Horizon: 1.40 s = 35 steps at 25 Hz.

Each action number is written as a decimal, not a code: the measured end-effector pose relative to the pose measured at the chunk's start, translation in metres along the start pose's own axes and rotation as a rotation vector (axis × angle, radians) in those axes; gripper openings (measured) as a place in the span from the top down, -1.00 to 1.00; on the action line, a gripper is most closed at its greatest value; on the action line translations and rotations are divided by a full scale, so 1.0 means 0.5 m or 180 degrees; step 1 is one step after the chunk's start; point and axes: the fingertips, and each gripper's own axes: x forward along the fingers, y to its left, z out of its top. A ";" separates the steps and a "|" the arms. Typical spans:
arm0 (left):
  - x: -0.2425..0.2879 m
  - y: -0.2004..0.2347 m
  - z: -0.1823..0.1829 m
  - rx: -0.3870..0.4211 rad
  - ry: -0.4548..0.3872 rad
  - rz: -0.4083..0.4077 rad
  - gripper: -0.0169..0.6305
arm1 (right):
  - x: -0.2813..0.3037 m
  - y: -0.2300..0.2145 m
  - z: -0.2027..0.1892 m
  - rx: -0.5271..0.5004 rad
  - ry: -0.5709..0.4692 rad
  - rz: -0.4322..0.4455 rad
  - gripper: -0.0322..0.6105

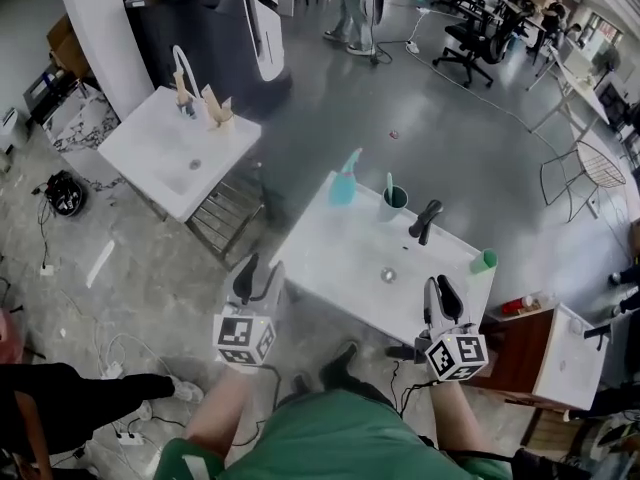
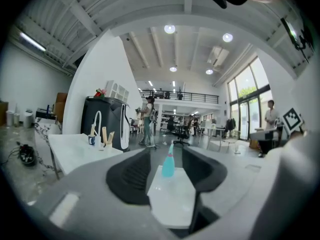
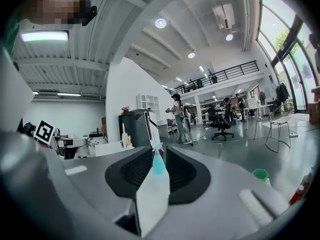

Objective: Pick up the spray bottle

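- Now both tools are hovering at the near edge of the white table (image 1: 340, 268). The left gripper (image 1: 259, 278) and the right gripper (image 1: 441, 303) are standing with jaws apart, holding nothing.
- The spray bottle (image 1: 343, 181) is standing upright at the far left corner of the table. It is at about 1 o'clock from the left gripper and well apart from it.
- The left gripper is probably having the shorter way. It should be travelling low and closing on the body under the neck.
- Over the bare table top the room is open. The cup (image 1: 394, 201) is standing just beside the bottle at its 3 o'clock, and the black tap (image 1: 425, 220) is at 4 o'clock.
- The bottle is sitting near the table edge, so a push may be tipping it off.
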 end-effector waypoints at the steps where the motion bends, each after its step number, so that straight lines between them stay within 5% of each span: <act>1: 0.023 -0.003 0.005 0.0024 0.0009 -0.0004 0.33 | 0.016 -0.014 0.003 0.0021 -0.0004 0.0009 0.67; 19: 0.400 -0.085 0.028 0.0193 0.0282 -0.0240 0.35 | 0.177 -0.278 0.020 0.0330 0.0054 -0.0083 0.67; 35: 0.680 -0.063 -0.083 0.0137 0.0762 -0.0965 0.36 | 0.233 -0.342 -0.033 0.0585 0.0162 -0.0911 0.67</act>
